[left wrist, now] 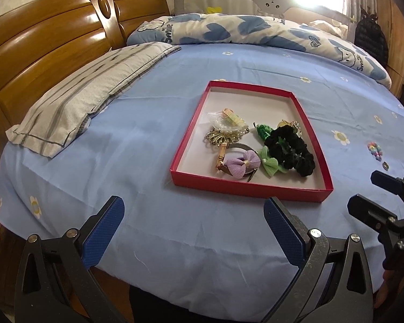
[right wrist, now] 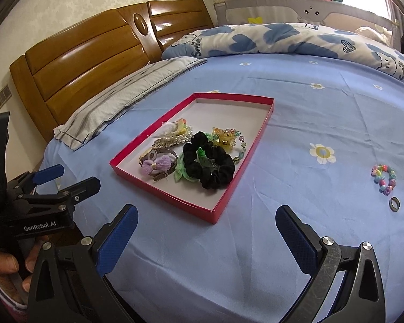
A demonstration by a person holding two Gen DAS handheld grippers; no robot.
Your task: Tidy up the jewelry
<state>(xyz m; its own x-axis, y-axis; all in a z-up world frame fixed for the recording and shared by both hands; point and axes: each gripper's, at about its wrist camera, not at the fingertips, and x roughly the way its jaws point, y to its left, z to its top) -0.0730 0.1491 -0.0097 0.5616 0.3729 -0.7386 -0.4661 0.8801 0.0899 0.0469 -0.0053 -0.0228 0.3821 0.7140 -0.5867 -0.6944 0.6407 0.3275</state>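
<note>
A shallow red box (left wrist: 249,187) (right wrist: 161,192) lies on the blue bedsheet. It holds a black scrunchie (left wrist: 289,148) (right wrist: 210,165), a purple bow (left wrist: 242,165) (right wrist: 156,167), a green bow (left wrist: 270,164), a comb and pearl pieces (left wrist: 229,123) (right wrist: 175,132) and a yellow clip with a bead bracelet (right wrist: 226,138). A coloured bead bracelet (right wrist: 384,179) (left wrist: 375,150) and a dark ring (right wrist: 394,204) (left wrist: 385,165) lie on the sheet right of the box. My left gripper (left wrist: 194,226) is open and empty in front of the box. My right gripper (right wrist: 206,235) is open and empty, near the box's front right corner.
A striped pillow (left wrist: 89,97) (right wrist: 126,97) lies left of the box against the wooden headboard (left wrist: 54,43). A blue heart-print quilt (left wrist: 242,31) (right wrist: 282,40) is bunched at the far side. The bed's front edge runs just below the grippers.
</note>
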